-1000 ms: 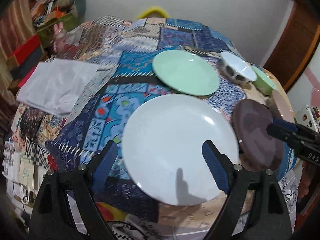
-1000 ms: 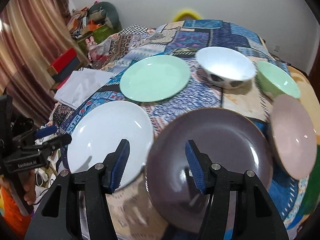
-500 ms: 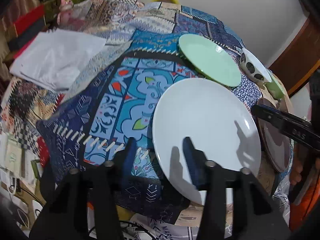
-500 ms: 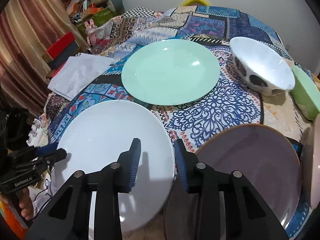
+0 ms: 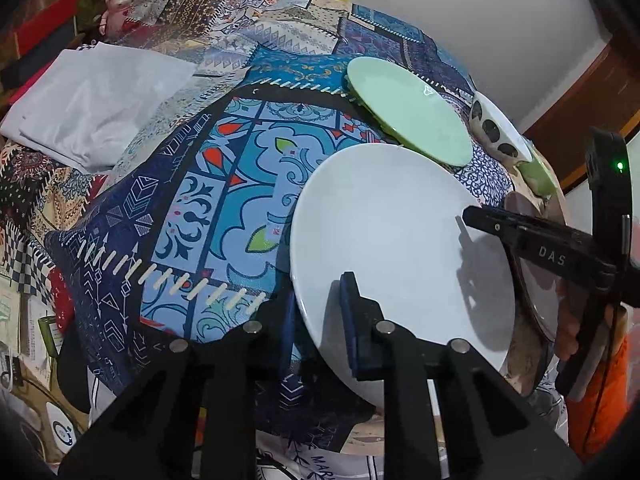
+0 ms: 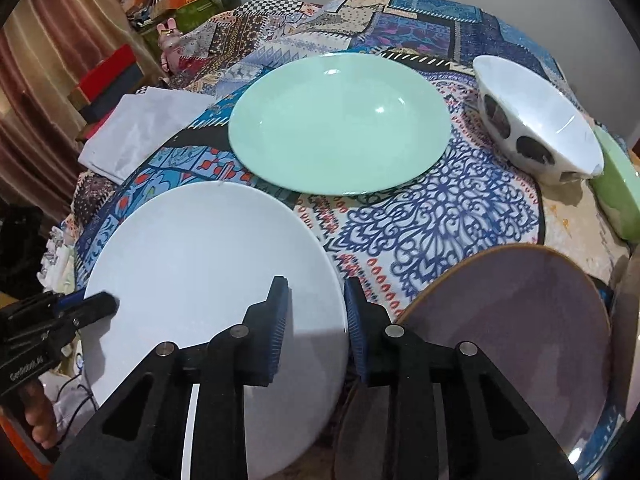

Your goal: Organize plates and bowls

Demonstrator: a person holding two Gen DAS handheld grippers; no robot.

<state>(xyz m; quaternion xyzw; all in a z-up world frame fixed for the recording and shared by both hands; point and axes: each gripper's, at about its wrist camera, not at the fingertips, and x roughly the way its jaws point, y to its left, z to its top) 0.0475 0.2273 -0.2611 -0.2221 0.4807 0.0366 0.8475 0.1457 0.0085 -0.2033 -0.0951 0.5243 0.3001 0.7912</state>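
Observation:
A large white plate (image 5: 400, 240) lies near the table's front edge; it also shows in the right wrist view (image 6: 208, 272). My left gripper (image 5: 318, 320) straddles its left rim, one finger under and one on top, closed onto the rim. My right gripper (image 6: 316, 320) straddles the plate's right rim the same way, fingers narrow around it. A brown plate (image 6: 516, 320) lies right of it. A mint plate (image 6: 340, 124), a white spotted bowl (image 6: 536, 120) and a green bowl (image 6: 616, 192) sit further back.
A patchwork cloth (image 5: 224, 184) covers the round table. A folded white cloth (image 5: 96, 100) lies at the left. Boxes and clutter (image 6: 108, 76) stand beyond the table's left side. A pale pink dish edge (image 6: 630, 312) shows at the far right.
Both grippers have moved in and narrowed from wide open onto opposite rims of the white plate. The right gripper shifted left from over the brown plate.

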